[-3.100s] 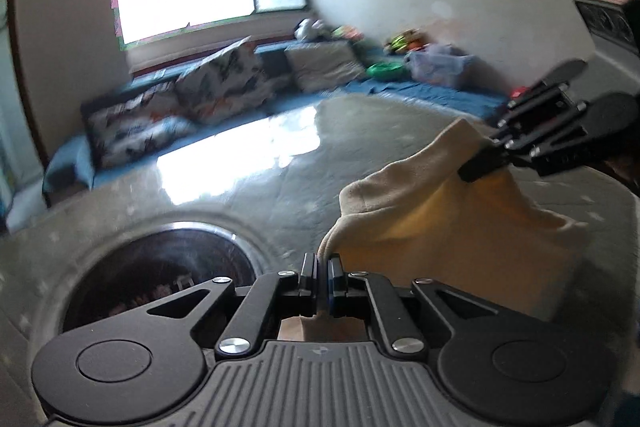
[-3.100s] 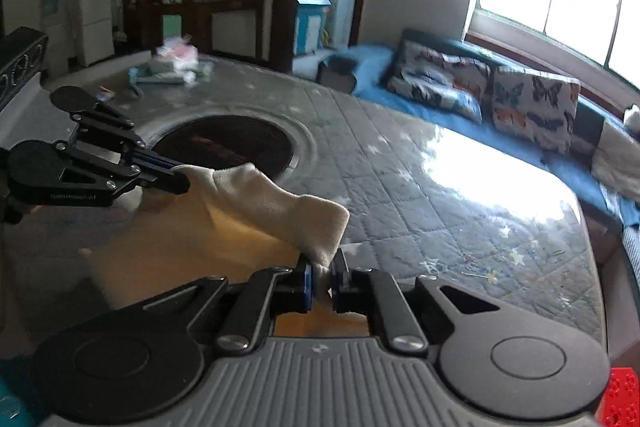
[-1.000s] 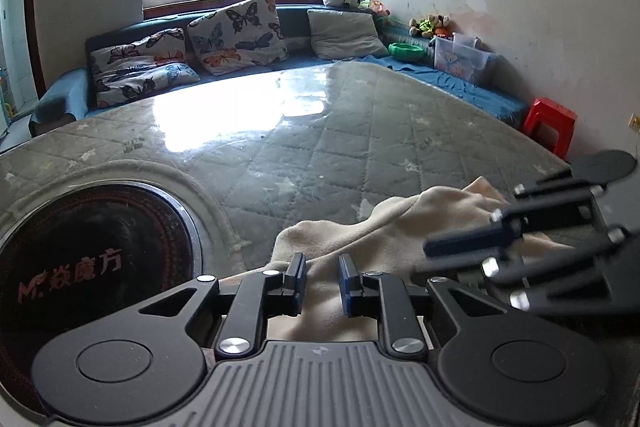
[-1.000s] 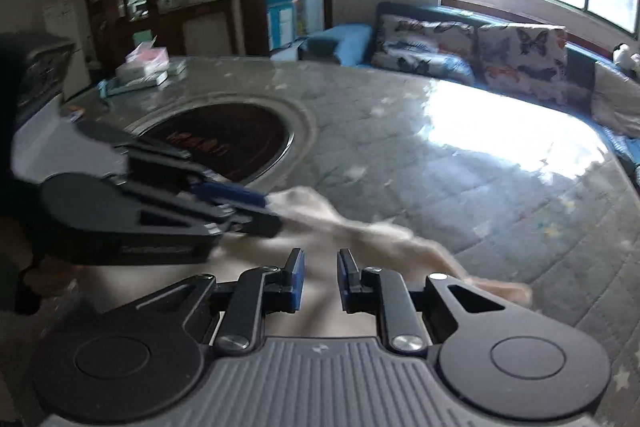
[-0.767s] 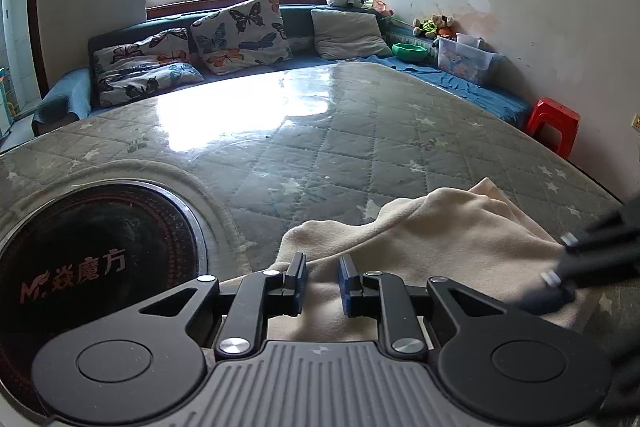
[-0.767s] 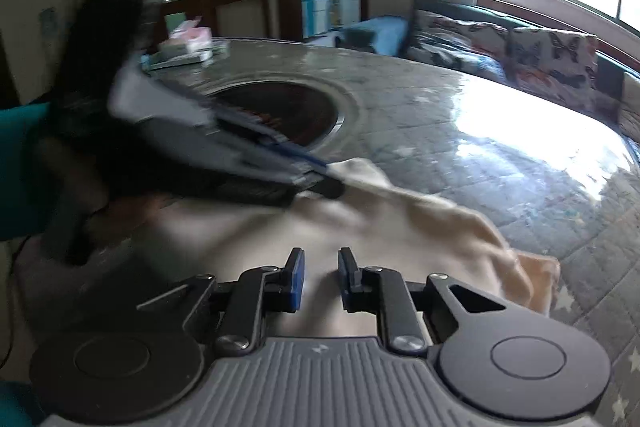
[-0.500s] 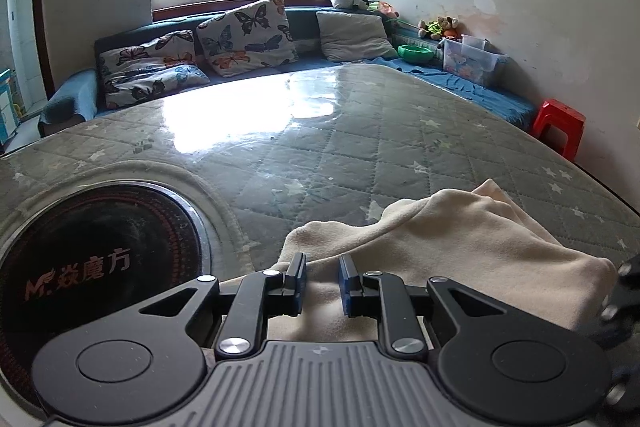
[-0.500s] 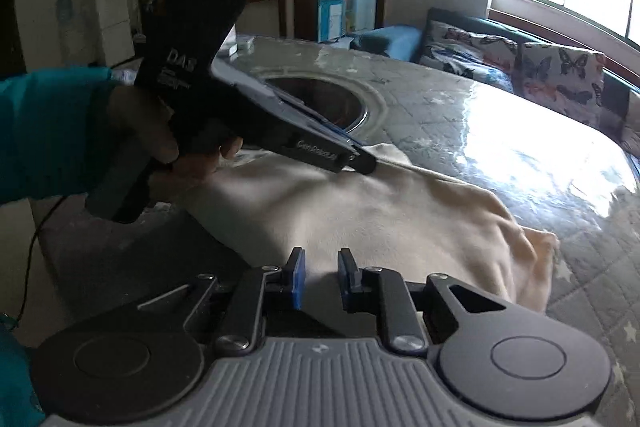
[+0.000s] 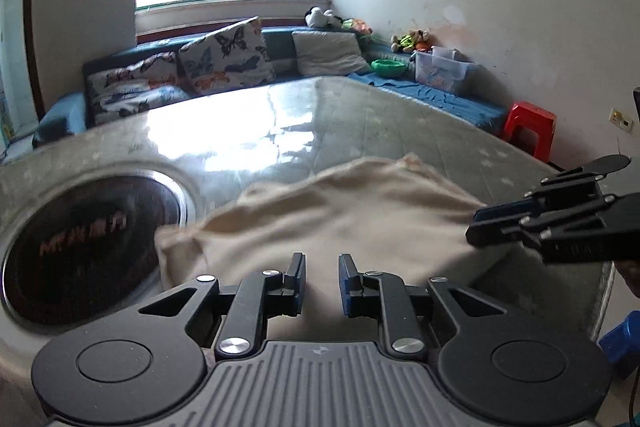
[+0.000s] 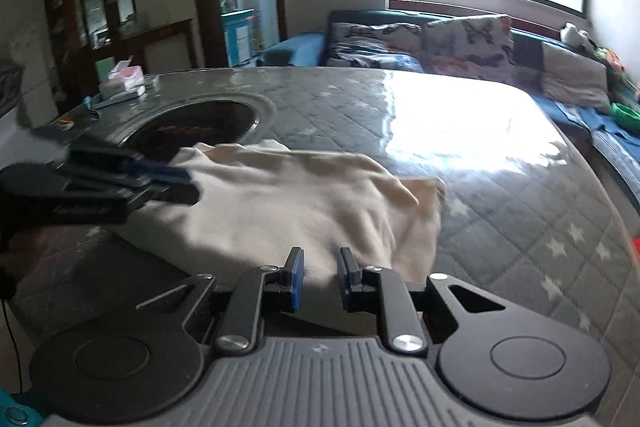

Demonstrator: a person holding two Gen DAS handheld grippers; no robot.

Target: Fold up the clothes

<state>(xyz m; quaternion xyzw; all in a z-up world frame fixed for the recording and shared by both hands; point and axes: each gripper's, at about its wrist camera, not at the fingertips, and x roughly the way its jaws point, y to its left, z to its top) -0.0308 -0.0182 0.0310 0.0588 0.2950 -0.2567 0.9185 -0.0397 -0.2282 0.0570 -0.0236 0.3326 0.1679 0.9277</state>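
Both tools stand slightly parted and empty: the left tool [image 9: 322,281] hovers over the near edge of the cream garment [image 9: 352,223], and the right tool [image 10: 320,277] sits over the same hem at 6 o'clock in its own view, neither set of pads seen pressing cloth. Garment location: lying loosely bunched on the quilted, glass-topped worktop [image 10: 460,131], beside the dark round inset [image 10: 200,127] at 11 o'clock. Handling judgement: light, soft, limp knit that sags and creases when lifted; pinch two outer corners or the hem edge
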